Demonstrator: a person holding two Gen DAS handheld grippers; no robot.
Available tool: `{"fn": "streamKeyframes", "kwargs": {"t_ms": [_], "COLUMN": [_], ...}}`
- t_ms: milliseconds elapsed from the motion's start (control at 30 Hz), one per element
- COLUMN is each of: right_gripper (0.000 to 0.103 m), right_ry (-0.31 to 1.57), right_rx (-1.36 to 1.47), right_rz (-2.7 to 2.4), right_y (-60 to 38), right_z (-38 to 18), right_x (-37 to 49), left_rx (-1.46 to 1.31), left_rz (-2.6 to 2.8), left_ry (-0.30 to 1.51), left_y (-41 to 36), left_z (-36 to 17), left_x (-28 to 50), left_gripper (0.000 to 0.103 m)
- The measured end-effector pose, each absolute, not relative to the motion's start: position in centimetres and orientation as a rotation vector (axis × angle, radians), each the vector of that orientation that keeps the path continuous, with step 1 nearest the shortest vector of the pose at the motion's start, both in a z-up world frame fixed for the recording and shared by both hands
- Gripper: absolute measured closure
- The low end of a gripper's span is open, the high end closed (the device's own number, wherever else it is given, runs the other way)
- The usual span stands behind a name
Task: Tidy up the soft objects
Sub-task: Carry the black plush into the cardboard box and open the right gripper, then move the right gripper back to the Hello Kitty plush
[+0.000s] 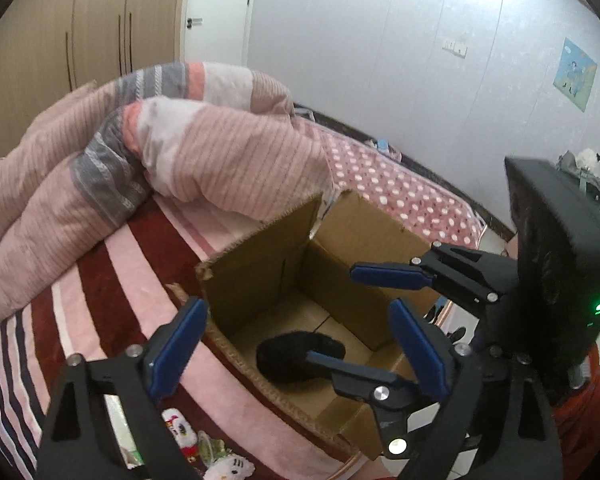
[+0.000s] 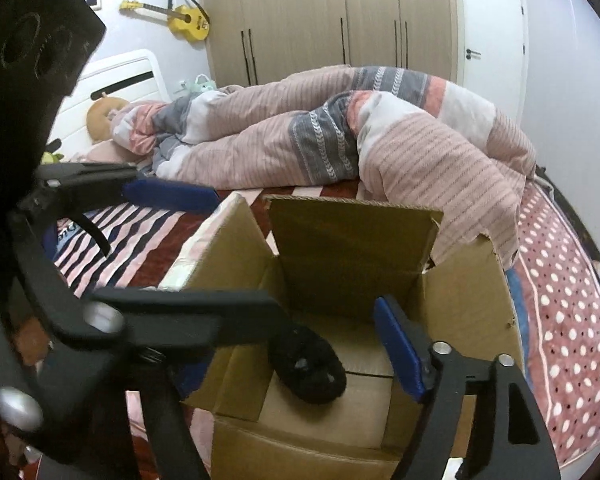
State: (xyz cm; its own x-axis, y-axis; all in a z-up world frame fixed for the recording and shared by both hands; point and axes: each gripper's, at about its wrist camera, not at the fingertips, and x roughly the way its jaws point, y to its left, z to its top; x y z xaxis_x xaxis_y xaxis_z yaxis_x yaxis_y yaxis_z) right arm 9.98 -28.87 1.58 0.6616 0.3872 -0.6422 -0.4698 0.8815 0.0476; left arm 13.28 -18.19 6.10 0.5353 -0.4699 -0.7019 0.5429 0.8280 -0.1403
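Both grippers, left (image 1: 298, 342) and right (image 2: 320, 344), hung with jaws apart over the box (image 1: 364, 232) at the bed's edge, black plush (image 1: 300, 350) lying inside, released.

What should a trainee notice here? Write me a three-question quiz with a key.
1. True or false: the cardboard box has nothing in it.
2. Which gripper is holding something? A) the left gripper B) the right gripper C) neither
3. Fill in: the white plush toys lie outside the box, on the ___.

Key:
1. False. A black fluffy item lies on the box floor.
2. C. Both are open above the box.
3. bed
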Motion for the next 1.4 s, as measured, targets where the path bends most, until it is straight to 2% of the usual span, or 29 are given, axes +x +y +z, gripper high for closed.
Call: {"fn": "streamKeyframes", "kwargs": {"t_ms": [33, 167, 300, 467, 600, 667, 833, 1033, 1167, 1400], "right_gripper": [0.018, 0.014, 0.002, 0.001, 0.001, 0.004, 0.026, 0.033, 0.033, 0.041], "right_ry": [0.684, 0.642, 0.564, 0.474, 0.504, 0.542, 0.629, 0.773, 0.859, 0.940], "right_rx": [-0.134, -0.155, -0.201, -0.271, -0.261, -0.257, -0.274, -0.272, -0.245, -0.227], "right_rz": [0.487, 0.479, 0.488, 0.567, 0.668, 0.711, 0.790, 0.716, 0.628, 0.600], "right_y": [-28.6, -27.5, -25.7, -21.6, -18.0, -16.2, -12.7, -11.9, -13.3, -14.2], "right_z": [1.8, 2.9, 4.5, 6.1, 5.6, 4.5, 0.0, -7.1, -11.2, -14.5], "right_x": [9.6, 8.3, 6.4, 3.6, 2.7, 2.7, 2.6, 3.4, 4.7, 6.2], "left_rx": [0.088, 0.066, 0.081, 0.071, 0.054, 0.036, 0.000, -0.058, -0.102, -0.205], "left_rz": [-0.603, -0.586, -0.514, -0.402, -0.294, -0.269, -0.207, -0.213, -0.235, -0.310], "left_ry": [0.781, 0.720, 0.651, 0.614, 0.612, 0.620, 0.661, 0.761, 0.831, 0.940], "left_y": [-17.6, -15.3, -11.7, -6.4, -1.5, 0.3, 4.3, 6.2, 6.2, 5.3], "left_z": [6.7, 8.7, 10.3, 10.7, 9.3, 8.3, 3.8, -3.0, -7.3, -12.5], "left_x": [12.8, 11.1, 8.7, 6.4, 4.8, 4.3, 2.4, 1.9, 1.1, 0.3], "left_gripper": [0.005, 0.004, 0.001, 0.001, 0.001, 0.001, 0.001, 0.001, 0.001, 0.002]}}
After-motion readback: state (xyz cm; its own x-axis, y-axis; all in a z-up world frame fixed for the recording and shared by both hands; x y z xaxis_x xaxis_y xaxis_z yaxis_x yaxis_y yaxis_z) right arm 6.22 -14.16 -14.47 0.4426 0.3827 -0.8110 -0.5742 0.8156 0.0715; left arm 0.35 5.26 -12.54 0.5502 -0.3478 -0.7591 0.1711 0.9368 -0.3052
